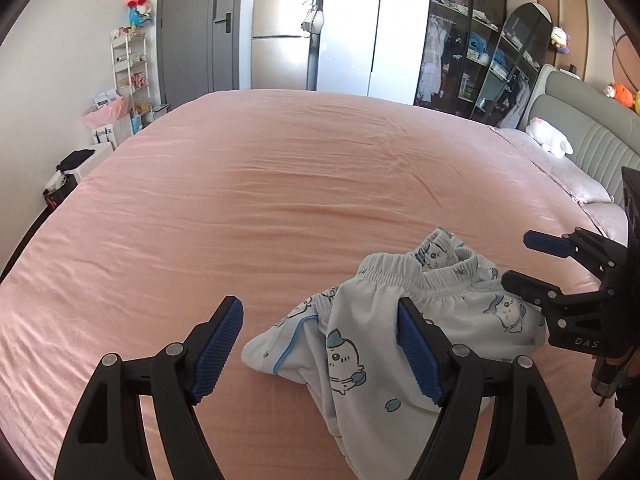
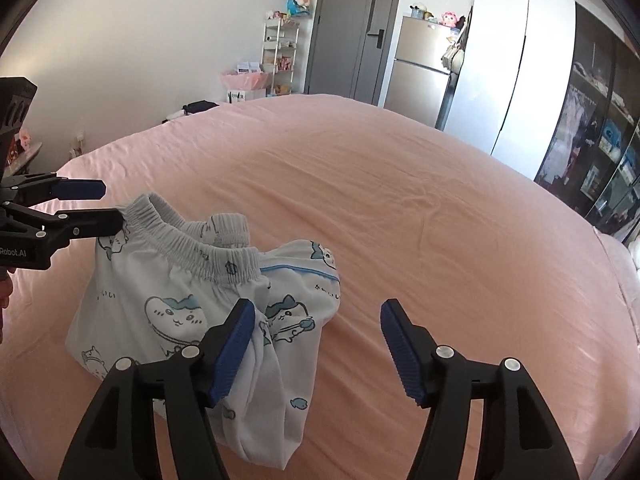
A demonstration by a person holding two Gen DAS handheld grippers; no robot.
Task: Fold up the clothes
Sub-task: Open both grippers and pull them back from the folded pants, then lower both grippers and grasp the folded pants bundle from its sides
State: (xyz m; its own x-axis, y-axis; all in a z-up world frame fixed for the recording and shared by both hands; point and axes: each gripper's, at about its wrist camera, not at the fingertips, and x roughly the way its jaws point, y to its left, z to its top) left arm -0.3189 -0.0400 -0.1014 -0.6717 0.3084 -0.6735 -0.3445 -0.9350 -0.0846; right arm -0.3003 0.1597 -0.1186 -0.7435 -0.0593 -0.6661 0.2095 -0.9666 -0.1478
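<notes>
A pair of pale blue-white children's trousers [image 1: 460, 312] with cartoon prints lies crumpled on the pink bed sheet [image 1: 260, 200]. Its elastic waistband [image 1: 400, 270] faces away from me. My left gripper [image 1: 318, 312] is open, its right finger over the cloth and its left finger over bare sheet. My right gripper [image 1: 516, 258] comes in from the right, open, beside the waistband end. In the right wrist view the trousers [image 2: 160, 280] lie low and left, the right gripper [image 2: 317, 308] stands open above their right side, and the left gripper [image 2: 111, 202] is open at the waistband [image 2: 180, 240] corner.
Wrinkled pink sheet [image 2: 400, 200] stretches far ahead. A grey headboard [image 1: 592, 132] with a white plush toy [image 1: 548, 138] stands at the right. Past the bed are a fridge [image 1: 280, 40], a grey door [image 1: 192, 28], a white rack [image 1: 130, 64] and a dark glass wardrobe [image 1: 460, 40].
</notes>
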